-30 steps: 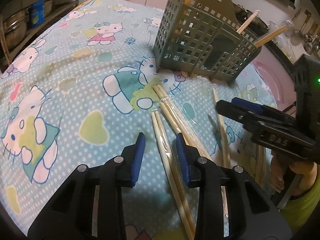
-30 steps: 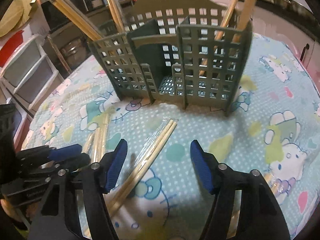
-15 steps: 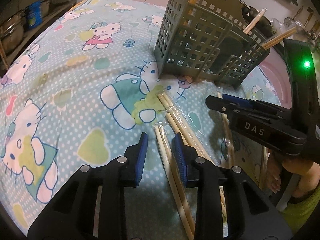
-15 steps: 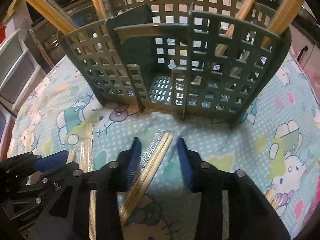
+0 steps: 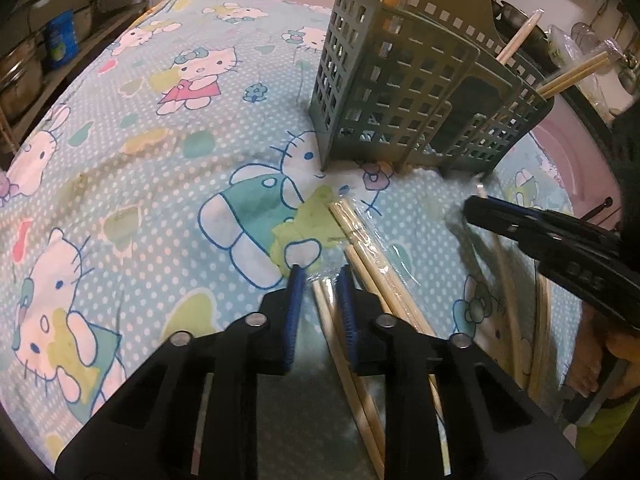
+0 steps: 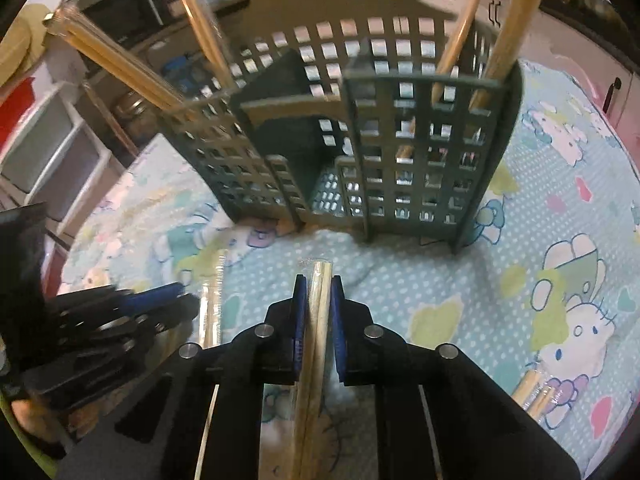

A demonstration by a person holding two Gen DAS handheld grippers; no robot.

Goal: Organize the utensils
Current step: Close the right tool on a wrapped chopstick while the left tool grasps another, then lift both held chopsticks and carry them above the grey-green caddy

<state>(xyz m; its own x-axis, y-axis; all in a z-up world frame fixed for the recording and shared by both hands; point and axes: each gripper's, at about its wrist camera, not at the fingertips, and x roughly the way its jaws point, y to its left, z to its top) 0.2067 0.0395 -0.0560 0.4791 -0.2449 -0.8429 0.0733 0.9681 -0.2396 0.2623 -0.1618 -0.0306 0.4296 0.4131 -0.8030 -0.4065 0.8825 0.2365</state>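
Note:
A grey-green lattice utensil holder (image 5: 400,92) (image 6: 360,140) stands on the cartoon-cat cloth, with several chopsticks leaning in its side compartments. My right gripper (image 6: 318,300) is closing, its blue pads pressing on a wrapped chopstick pair (image 6: 316,344) that points at the holder. In the left wrist view the right gripper (image 5: 474,206) shows from the side, low over the cloth. My left gripper (image 5: 320,284) is closing too, and its pads pinch the near end of another wrapped chopstick pair (image 5: 324,304) lying on the cloth. The left gripper (image 6: 176,296) looks blurred in the right wrist view.
More wrapped chopstick pairs lie on the cloth (image 5: 160,184): one (image 5: 368,240) beside my left gripper, one (image 5: 508,300) under the right gripper, one (image 6: 536,392) at the right. A pink surface (image 5: 560,152) borders the cloth. White drawers (image 6: 48,160) stand behind.
Both pairs of jaws have narrowed. The right gripper went from wide open to shut on its chopstick pair and moved nearer the holder. The left pads closed in on their pair's end.

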